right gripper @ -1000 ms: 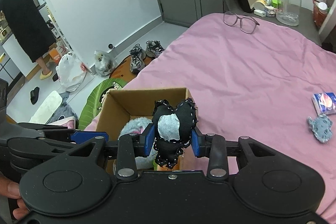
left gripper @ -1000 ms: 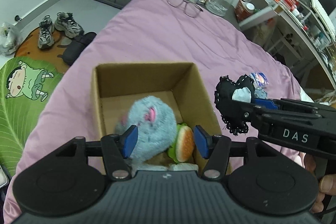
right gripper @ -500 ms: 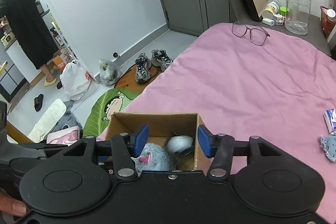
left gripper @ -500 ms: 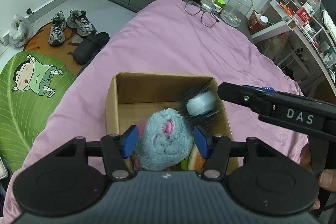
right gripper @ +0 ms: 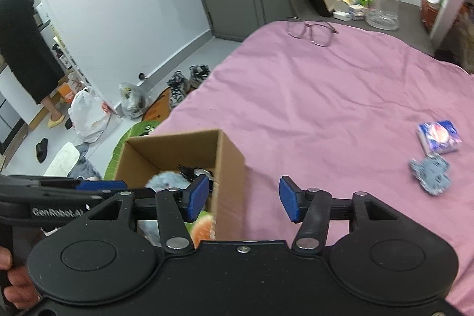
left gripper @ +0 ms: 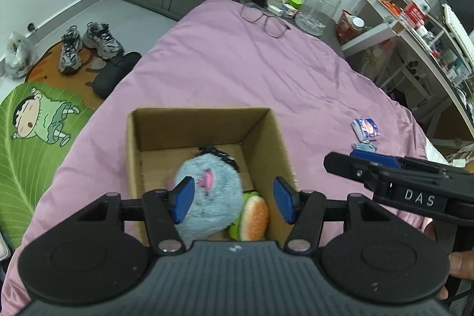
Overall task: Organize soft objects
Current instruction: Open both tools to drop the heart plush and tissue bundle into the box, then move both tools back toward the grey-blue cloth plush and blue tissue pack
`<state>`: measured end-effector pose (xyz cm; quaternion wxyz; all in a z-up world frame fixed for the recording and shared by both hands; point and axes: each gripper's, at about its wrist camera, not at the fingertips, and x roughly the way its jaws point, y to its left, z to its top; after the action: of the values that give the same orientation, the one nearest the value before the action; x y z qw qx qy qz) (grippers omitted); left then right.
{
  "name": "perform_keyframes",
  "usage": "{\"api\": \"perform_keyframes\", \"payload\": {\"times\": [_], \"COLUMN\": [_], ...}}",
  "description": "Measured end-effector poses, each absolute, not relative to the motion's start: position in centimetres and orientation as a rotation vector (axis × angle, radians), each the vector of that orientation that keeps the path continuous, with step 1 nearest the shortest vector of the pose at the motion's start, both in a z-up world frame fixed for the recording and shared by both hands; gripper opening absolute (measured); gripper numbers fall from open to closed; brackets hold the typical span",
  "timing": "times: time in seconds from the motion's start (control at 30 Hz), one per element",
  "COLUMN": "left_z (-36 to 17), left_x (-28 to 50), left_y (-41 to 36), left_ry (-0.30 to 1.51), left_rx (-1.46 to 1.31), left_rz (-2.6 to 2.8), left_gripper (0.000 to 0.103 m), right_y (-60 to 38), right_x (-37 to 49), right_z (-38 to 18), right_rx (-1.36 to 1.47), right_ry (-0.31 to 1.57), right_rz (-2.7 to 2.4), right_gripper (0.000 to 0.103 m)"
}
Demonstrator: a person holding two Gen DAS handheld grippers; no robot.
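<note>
We hold our left claw (left gripper: 234,199) half open and empty over a cardboard box (left gripper: 278,144) on the pink bed (left gripper: 237,64). Inside the box lie a fluffy blue toy (left gripper: 207,197), a burger toy (left gripper: 253,218) and a black toy (left gripper: 220,154) tucked behind the blue one. Our right claw (right gripper: 241,199) has just been opening and holds nothing; it hangs over the box's right wall. A small blue-grey toy (right gripper: 431,173) and a tissue pack (right gripper: 440,136) lie near each other on the bed, well apart from the box.
</note>
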<state>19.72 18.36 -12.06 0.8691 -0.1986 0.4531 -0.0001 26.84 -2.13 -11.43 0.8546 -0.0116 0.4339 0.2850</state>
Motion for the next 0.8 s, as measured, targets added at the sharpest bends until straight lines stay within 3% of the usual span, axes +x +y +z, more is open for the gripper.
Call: {"api": "perform_keyframes", "payload": {"times": [0.3,0.8], "left_z": [-11.2,-10.8], "left_x": [20.5,23.9], "left_y": [15.2,9.6], "left_ry": [0.948,0.967], "left_rx": [-0.375,-0.323], "left_rz": [-0.045,-0.083], "left_gripper": [0.057,0.057], "right_y": [-7.2,-14.7], "right_x": [27.1,29.7], "right_z": [-11.8,-13.0], "right_rx": [0.003,0.080], "right_ry": [0.917,0.920], "right_rz": [0.518,0.432], "right_gripper": [0.064,0.065]}}
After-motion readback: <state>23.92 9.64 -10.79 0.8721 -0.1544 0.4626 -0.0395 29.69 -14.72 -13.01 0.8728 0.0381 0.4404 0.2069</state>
